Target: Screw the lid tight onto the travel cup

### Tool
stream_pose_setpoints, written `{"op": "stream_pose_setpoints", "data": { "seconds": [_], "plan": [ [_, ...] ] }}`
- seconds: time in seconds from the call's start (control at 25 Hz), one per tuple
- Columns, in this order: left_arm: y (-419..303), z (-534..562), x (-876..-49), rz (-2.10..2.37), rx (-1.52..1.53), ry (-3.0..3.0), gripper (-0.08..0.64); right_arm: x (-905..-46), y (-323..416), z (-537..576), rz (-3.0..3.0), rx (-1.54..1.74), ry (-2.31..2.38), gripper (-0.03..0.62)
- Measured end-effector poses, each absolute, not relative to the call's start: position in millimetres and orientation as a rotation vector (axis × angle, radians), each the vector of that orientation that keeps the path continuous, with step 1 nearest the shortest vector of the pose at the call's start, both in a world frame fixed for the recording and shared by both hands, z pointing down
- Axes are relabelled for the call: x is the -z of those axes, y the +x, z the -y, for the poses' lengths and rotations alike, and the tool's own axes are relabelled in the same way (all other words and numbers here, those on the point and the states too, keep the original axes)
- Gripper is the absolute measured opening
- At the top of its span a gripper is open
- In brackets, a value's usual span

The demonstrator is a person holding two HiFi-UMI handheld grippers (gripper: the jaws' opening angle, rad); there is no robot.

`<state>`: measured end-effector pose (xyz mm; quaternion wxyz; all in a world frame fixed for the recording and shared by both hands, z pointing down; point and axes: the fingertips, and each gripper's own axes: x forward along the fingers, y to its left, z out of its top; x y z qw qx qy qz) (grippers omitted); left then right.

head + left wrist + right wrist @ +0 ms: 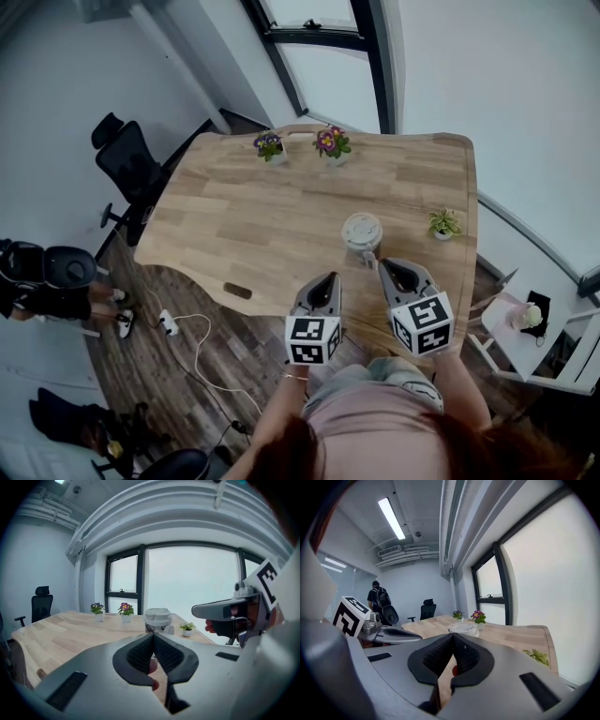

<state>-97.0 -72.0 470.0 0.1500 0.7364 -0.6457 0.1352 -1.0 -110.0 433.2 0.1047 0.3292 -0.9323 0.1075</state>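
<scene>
head view: wooden table (234, 216) by windows (328, 56), lidded travel cup (362, 234), left tongs (329, 277) and right tongs (385, 266) both closed, empty

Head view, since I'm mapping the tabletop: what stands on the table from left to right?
From the left: pot of purple flowers → pot of pink flowers → travel cup → small green plant.

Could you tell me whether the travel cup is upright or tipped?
Upright: the travel cup stands on the table, its lid on top.
</scene>
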Motion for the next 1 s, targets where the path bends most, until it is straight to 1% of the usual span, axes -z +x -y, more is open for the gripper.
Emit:
{"op": "stream_pose_setpoints", "data": {
  "seconds": [0.28, 0.84, 1.0],
  "plan": [
    [-86, 54, -441, 1.836, -0.297, 2.178, 0.003, -415, 12, 94, 2.752, -0.331, 1.060, 0.000],
    [-66, 4, -366, 1.923, -0.261, 2.320, 0.003, -368, 15, 39, 2.793, -0.225, 1.065, 0.000],
    [-61, -15, -358, 1.946, -0.235, 2.326, 0.003, -359, 22, 24, 2.798, -0.186, 1.087, 0.000]
  ]
}}
